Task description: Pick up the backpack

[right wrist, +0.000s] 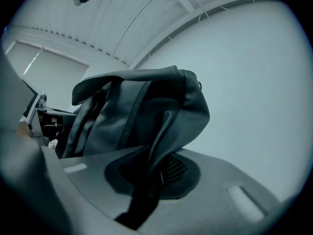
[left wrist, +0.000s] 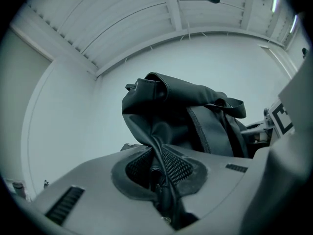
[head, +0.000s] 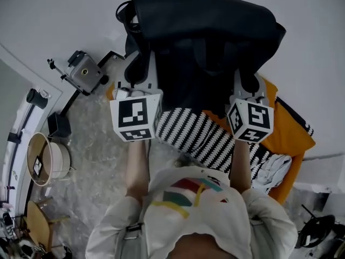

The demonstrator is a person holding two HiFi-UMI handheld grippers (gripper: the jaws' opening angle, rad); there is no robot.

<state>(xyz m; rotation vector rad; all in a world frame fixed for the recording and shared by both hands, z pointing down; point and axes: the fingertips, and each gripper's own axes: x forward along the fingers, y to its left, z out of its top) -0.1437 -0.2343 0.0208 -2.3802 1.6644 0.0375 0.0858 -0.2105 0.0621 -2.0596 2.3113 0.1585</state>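
Note:
A black backpack (head: 202, 36) hangs in the air in front of me, held up at both sides. My left gripper (head: 136, 69) is shut on a fold of the backpack (left wrist: 168, 121) at its left edge; the fabric runs down between the mesh pads (left wrist: 173, 168). My right gripper (head: 249, 82) is shut on the backpack (right wrist: 146, 116) at its right edge, a dark fold pinched between its pads (right wrist: 171, 169). Both gripper views look slightly upward past the bag to a white wall and ceiling. The marker cubes (head: 136, 118) sit just above my forearms.
Below the bag lie a black-and-white striped cloth (head: 199, 134) and an orange cloth (head: 285, 134) on the floor. A camera on a tripod (head: 83, 74) stands at the left, and a round drum-like container (head: 48, 158) at the far left. A white wall is ahead.

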